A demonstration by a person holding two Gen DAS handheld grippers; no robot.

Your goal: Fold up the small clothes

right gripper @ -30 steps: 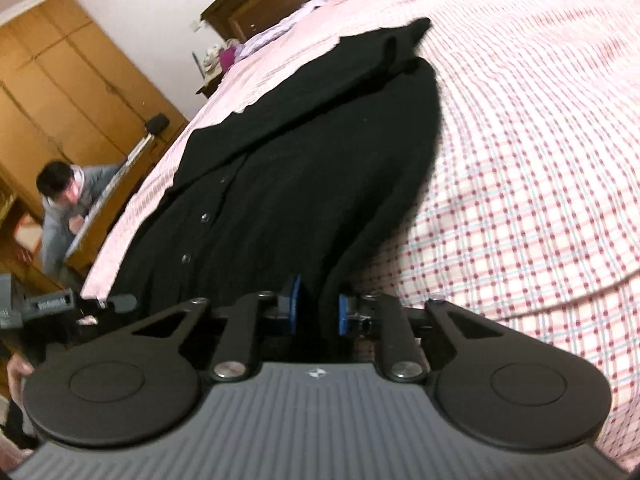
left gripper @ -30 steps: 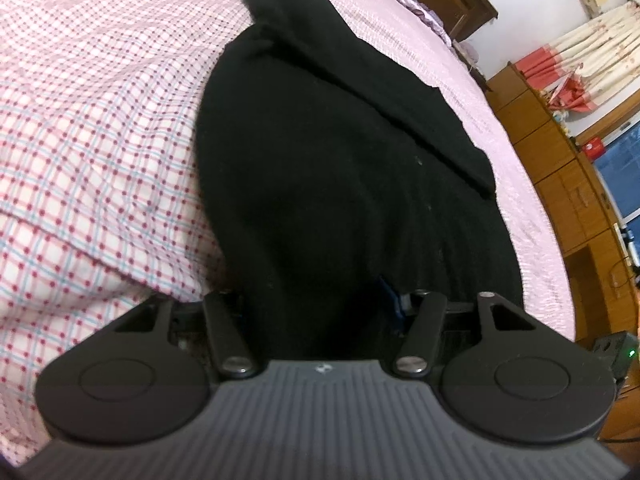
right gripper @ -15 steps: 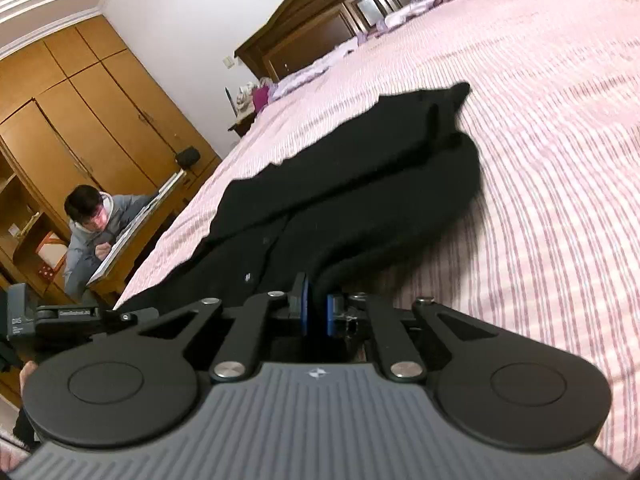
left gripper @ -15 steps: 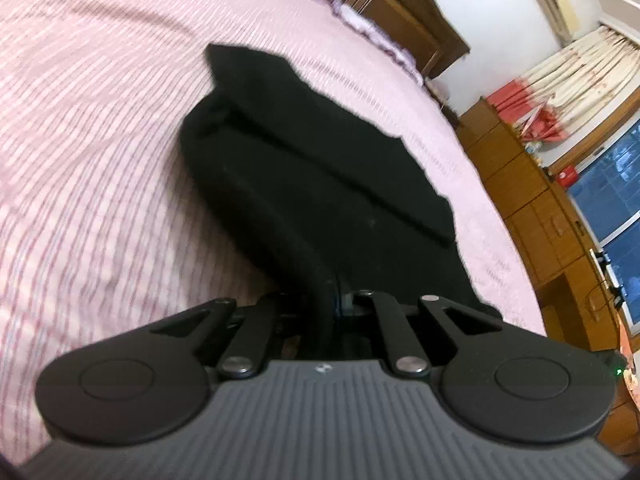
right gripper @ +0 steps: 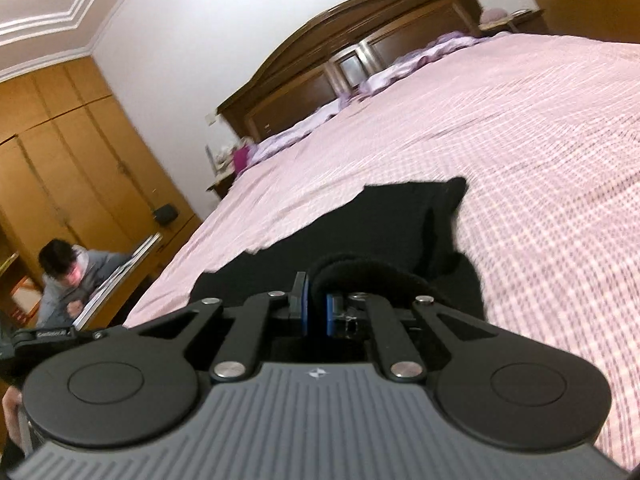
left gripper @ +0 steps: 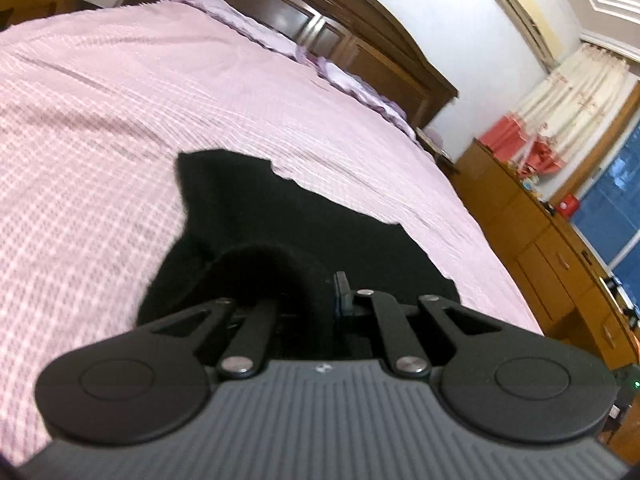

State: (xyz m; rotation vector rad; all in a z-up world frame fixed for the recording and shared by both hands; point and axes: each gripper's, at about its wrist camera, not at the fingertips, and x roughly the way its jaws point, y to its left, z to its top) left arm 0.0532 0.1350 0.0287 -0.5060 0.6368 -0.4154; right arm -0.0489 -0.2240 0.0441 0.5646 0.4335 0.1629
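Note:
A black knit garment lies on the pink checked bed cover. Its near hem is lifted and curls over towards the far part of the cloth. My left gripper is shut on the hem's left corner; a thick roll of black cloth bulges over its fingers. In the right wrist view the same black garment stretches away, and my right gripper is shut on the hem's right corner, blue pads pinching the fabric. The held edge hides much of the garment's near half.
A dark wooden headboard and lilac pillows stand at the far end of the bed. Wooden cabinets and curtains line the right wall. A seated person is at the left by the wardrobe.
Both grippers have closed on the near hem, lifted it off the bed and carried it forward over the garment. Both cameras now tilt up towards the headboard.

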